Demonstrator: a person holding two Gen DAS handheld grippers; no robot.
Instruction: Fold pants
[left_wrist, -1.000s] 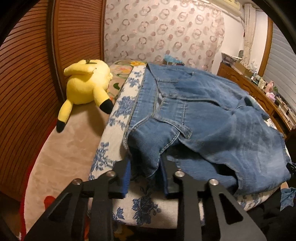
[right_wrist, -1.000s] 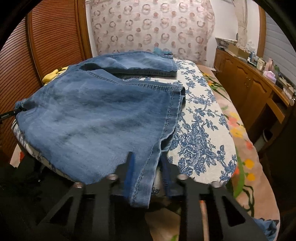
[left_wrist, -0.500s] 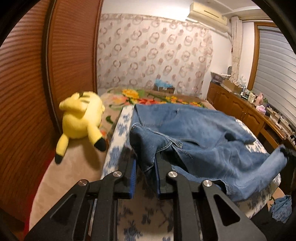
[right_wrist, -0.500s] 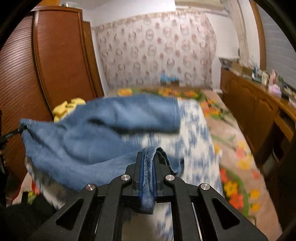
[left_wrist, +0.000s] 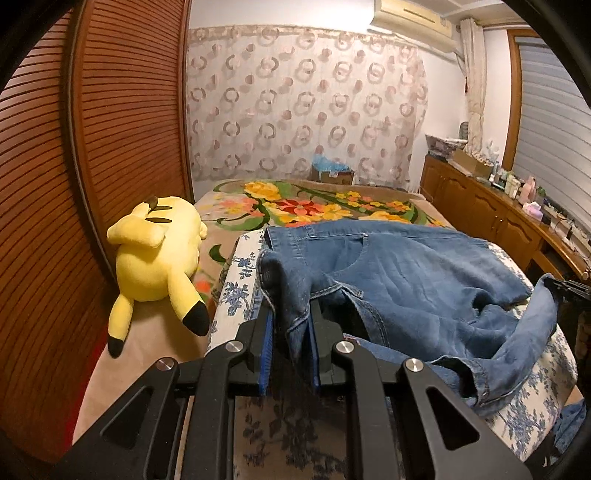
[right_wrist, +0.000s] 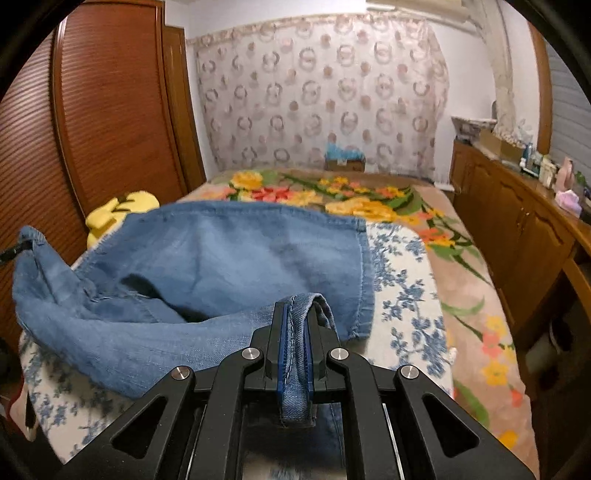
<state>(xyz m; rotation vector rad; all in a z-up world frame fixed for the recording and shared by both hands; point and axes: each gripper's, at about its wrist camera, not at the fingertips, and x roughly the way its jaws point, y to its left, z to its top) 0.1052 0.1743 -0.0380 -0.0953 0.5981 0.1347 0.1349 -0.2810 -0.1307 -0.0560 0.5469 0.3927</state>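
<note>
Both the left gripper (left_wrist: 290, 354) and right gripper (right_wrist: 295, 350) pinch tight on the jeans (left_wrist: 406, 280), lifting the near edge off the pad (right_wrist: 406, 295); soft, heavy denim sags, best held at seams.

Faded denim pants (left_wrist: 406, 273) (matt, soft), glossy slatted-wood wardrobe (left_wrist: 110, 147)
</note>
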